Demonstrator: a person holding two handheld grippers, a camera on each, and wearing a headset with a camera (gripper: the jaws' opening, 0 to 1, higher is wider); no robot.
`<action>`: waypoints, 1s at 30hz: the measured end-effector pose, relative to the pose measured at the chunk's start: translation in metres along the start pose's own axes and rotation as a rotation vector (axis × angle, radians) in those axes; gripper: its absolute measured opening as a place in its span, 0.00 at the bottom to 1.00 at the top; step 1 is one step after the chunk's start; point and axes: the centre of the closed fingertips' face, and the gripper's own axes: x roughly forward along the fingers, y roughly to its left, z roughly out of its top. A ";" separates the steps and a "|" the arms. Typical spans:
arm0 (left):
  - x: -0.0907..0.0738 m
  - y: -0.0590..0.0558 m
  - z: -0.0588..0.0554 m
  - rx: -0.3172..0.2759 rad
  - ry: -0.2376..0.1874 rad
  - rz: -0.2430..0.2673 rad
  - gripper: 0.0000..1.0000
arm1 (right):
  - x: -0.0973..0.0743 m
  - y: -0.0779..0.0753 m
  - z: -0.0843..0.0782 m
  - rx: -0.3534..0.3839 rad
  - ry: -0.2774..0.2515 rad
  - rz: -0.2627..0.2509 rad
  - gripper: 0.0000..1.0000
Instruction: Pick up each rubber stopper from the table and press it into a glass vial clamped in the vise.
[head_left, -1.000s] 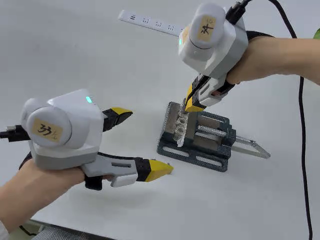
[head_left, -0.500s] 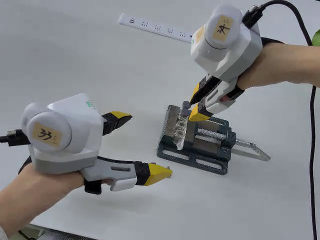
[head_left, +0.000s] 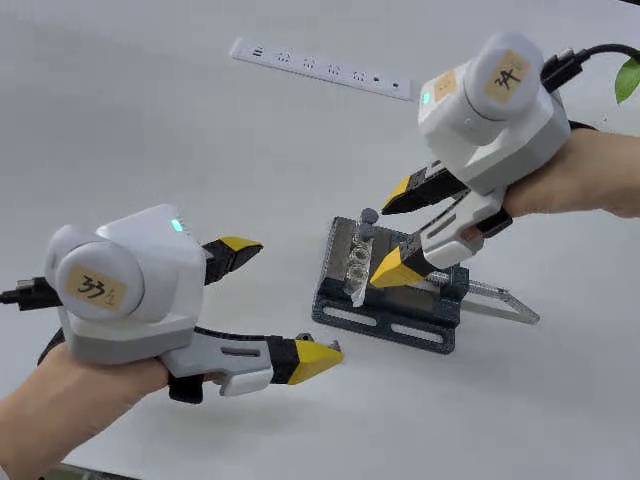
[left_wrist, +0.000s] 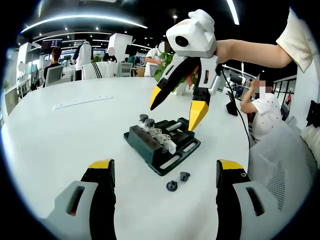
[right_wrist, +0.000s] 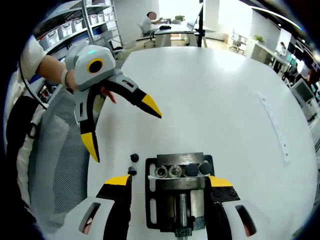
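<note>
A dark vise clamps a row of glass vials. In the right gripper view two vials stand unplugged, and two carry grey stoppers. One stopper tops the far vial. My right gripper hovers open just above and right of the vials, holding nothing. My left gripper is open at lower left, apart from the vise. Two loose stoppers lie on the table in front of the vise, also seen as loose stoppers left of it.
A white power strip lies at the far side of the white table. A thin metal handle sticks out of the vise to the right. A black cable trails from my right gripper.
My right gripper, shut over the far vial a second ago, has opened and drawn up and to the right, leaving a stopper in that vial. The left gripper has barely moved.
</note>
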 end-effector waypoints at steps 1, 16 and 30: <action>0.000 0.000 -0.001 0.001 0.003 -0.001 0.82 | 0.000 0.003 -0.002 0.002 -0.013 -0.001 0.58; 0.006 -0.004 -0.023 0.018 0.057 -0.004 0.73 | -0.007 0.039 -0.030 0.083 -0.123 -0.022 0.75; 0.017 -0.016 -0.037 0.168 0.131 -0.026 0.46 | -0.006 0.065 -0.054 0.178 -0.167 -0.028 0.81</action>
